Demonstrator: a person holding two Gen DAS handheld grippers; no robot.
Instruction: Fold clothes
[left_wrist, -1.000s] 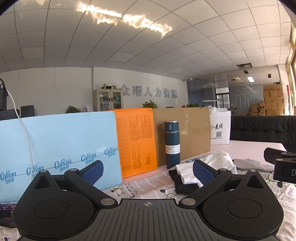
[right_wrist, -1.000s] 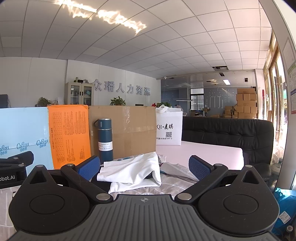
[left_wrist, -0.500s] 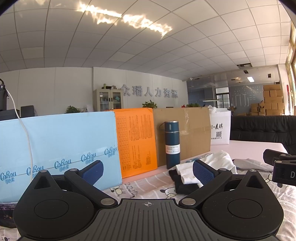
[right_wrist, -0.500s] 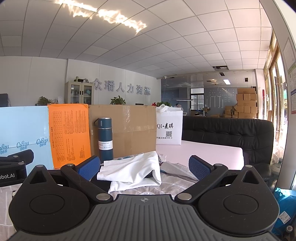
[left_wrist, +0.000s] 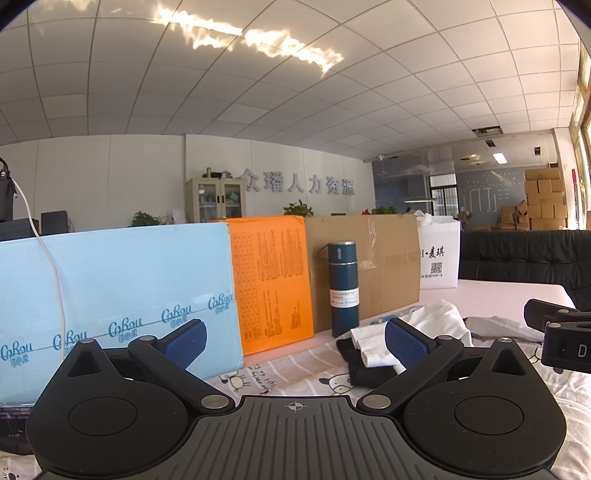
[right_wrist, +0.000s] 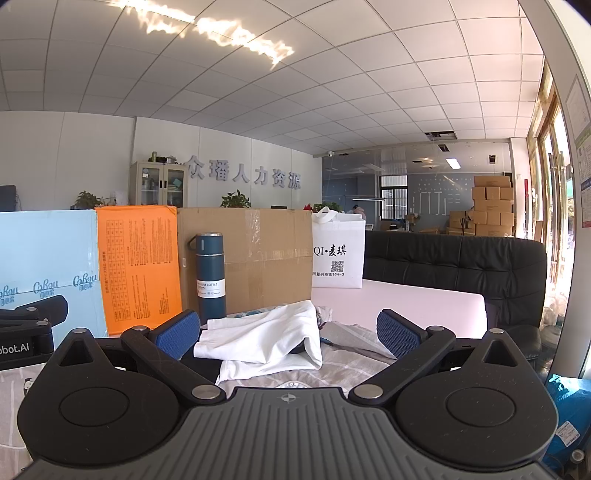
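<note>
A pile of clothes lies on a patterned sheet: a crumpled white garment (right_wrist: 266, 339) on top, a black one (left_wrist: 364, 367) under its left side and a grey one (right_wrist: 351, 336) to its right. My right gripper (right_wrist: 288, 332) is open and empty, level with the pile and just short of it. My left gripper (left_wrist: 295, 341) is open and empty, to the left of the pile; the white garment (left_wrist: 439, 325) shows behind its right finger. Each gripper shows at the edge of the other's view.
A dark blue vacuum bottle (right_wrist: 210, 277) stands just behind the pile. Behind it stand a light blue box (left_wrist: 118, 295), an orange box (left_wrist: 273, 280), a cardboard box (right_wrist: 266, 258) and a white bag (right_wrist: 338, 254). A black sofa (right_wrist: 461, 266) lies to the right.
</note>
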